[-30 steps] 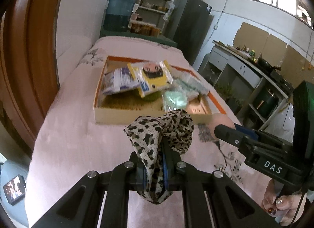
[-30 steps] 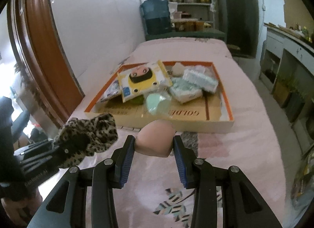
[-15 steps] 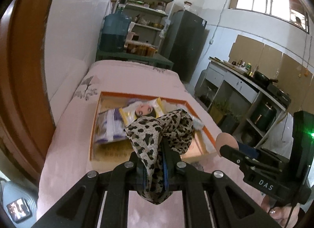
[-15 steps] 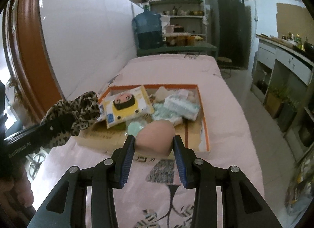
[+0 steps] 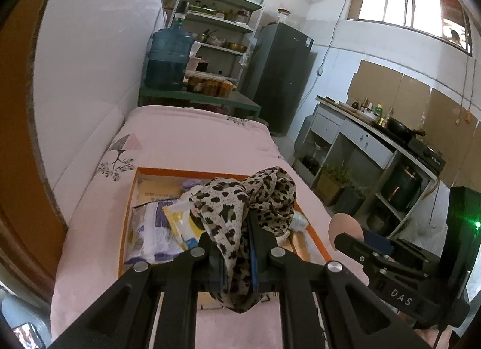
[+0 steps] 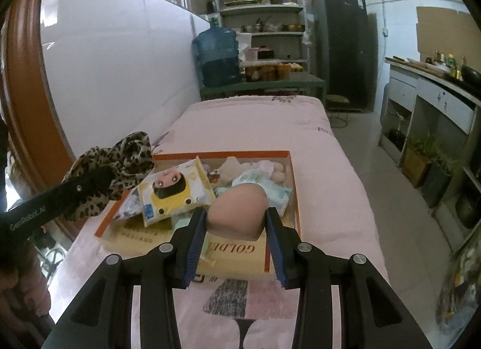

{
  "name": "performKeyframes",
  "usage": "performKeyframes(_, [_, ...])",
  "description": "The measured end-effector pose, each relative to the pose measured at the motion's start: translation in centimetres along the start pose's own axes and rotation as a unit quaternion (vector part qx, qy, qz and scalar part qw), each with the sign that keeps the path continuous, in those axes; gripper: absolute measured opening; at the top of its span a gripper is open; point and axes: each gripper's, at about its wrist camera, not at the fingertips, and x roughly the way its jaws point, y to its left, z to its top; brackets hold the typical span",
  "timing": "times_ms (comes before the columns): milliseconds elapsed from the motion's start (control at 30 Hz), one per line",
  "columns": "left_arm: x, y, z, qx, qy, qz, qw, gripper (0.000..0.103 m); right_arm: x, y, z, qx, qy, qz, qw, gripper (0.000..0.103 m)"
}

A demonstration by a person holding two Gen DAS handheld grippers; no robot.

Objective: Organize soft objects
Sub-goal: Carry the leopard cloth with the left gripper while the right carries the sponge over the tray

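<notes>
Right wrist: I'm gripping the sponge point(image 6: 237, 210) in my right tongs point(image 6: 236, 225), scarf point(image 5: 240, 207) in left tongs point(image 5: 237, 246); both hovering over the half-filled box point(image 6: 279, 261), unplaced.

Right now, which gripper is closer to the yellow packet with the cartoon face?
Left. The left gripper hangs beside the yellow packet; the right gripper sits nearer the box's front edge.

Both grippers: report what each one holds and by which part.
Left gripper pinches the bunched leopard-print fabric scarf around its middle. Right gripper clamps the rounded beige makeup sponge by its two sides.
</notes>
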Motion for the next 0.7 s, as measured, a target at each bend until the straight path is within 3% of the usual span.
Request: performKeyframes(700, [6.9, -0.2, -0.5, 0.022, 0.057, 0.016, 0.998, 0.012, 7.0, -0.9, -0.6, 0.004, 0.05, 0.011, 0.999, 0.041])
